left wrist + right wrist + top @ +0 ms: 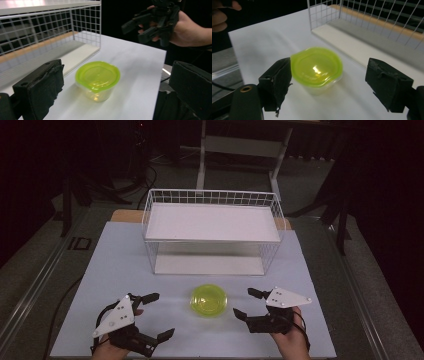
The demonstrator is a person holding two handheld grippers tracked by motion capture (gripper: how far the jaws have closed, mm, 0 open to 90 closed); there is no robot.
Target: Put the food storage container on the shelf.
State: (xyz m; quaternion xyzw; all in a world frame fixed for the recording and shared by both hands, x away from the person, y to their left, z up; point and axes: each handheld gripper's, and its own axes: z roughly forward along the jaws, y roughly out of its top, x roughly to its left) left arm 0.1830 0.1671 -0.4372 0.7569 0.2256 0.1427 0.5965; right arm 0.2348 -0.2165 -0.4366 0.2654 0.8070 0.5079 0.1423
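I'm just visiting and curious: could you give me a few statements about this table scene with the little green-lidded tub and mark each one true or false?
1. The tub stands on the table between the left gripper and the right gripper. True.
2. The tub's lid is off and lies beside it. False: the yellow-green lid sits on the clear tub.
3. The right gripper is clamped on the tub. False: its jaws stand wide apart, and the high view shows it clear of the tub.
4. A white wire rack stands behind the tub. True.
5. The tub rests on the rack's top shelf. False: it is on the table in front of the rack.
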